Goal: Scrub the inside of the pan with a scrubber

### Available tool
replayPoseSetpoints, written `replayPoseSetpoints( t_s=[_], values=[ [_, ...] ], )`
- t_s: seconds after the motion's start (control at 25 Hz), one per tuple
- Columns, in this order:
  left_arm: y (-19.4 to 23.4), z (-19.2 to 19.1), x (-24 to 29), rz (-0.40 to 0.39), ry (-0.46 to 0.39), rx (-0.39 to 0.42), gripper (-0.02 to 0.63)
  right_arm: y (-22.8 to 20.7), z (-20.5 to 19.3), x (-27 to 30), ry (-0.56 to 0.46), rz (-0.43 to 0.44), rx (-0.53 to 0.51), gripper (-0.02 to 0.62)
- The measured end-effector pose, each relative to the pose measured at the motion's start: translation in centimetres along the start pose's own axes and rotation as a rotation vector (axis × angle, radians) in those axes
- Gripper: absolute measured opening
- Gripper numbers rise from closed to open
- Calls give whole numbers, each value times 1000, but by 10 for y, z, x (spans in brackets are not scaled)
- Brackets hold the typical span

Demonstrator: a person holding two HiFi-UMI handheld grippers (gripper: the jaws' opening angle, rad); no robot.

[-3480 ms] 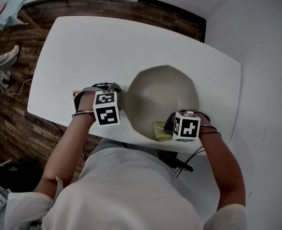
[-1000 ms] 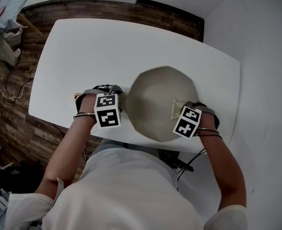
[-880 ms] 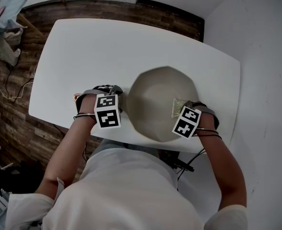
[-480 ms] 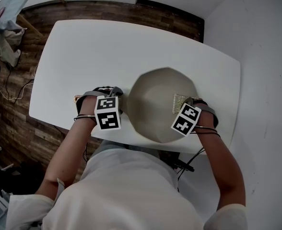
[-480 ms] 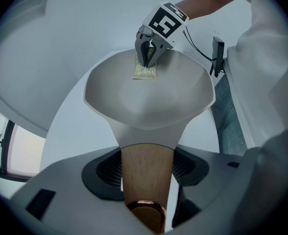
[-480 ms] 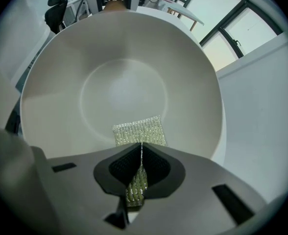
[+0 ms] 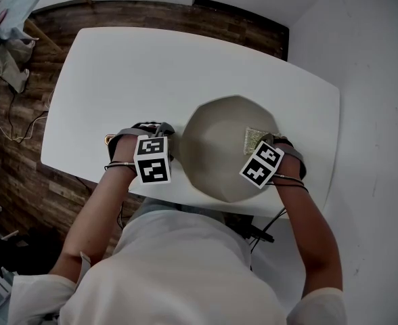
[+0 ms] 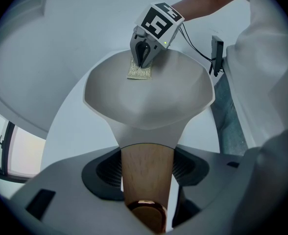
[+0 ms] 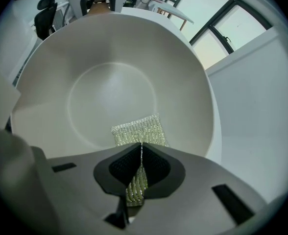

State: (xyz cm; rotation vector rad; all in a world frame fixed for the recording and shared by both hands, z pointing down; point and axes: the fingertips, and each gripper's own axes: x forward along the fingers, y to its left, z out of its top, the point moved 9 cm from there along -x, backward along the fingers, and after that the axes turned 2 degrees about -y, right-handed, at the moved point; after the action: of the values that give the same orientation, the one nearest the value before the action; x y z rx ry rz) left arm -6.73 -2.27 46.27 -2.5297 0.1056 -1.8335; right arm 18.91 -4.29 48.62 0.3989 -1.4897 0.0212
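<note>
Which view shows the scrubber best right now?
The right gripper view: the scrubber sits close up, pinched in the right gripper inside the pan. The left gripper view shows it small, across the pan; the head view only a corner.

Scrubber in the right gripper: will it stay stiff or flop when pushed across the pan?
Probably floppy: the scrubber is a thin knitted mesh pinched flat by the right gripper, its free end lying against the pan wall. Its rough weave should drag, not slip. The pan should not shift: the left gripper clamps its handle.
</note>
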Motion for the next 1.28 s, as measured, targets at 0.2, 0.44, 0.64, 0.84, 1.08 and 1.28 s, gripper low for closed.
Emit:
replayPoseSetpoints(
  t_s=[0.2, 0.44, 0.64, 0.84, 1.08, 1.28],
  values=[
    [-1, 0, 0, 3, -5, 0, 275, -8, 4, 1, -13, -32, 77, 23],
    [-2, 1, -1, 6, -3, 19, 272, -16, 8, 3, -36, -94, 162, 23],
    [-2, 2, 0, 6, -4, 21, 270, -23, 9, 2, -68, -99, 242, 23],
    [-3, 2, 1, 5, -7, 25, 270, -28, 10, 2, -108, -93, 330, 23],
    [-3, 1, 0, -1, -15, 28, 269, -36, 15, 1, -136, -105, 410, 23],
    [-4, 2, 2, -6, -16, 31, 268, -43, 20, 2, -150, -108, 461, 23]
  ],
)
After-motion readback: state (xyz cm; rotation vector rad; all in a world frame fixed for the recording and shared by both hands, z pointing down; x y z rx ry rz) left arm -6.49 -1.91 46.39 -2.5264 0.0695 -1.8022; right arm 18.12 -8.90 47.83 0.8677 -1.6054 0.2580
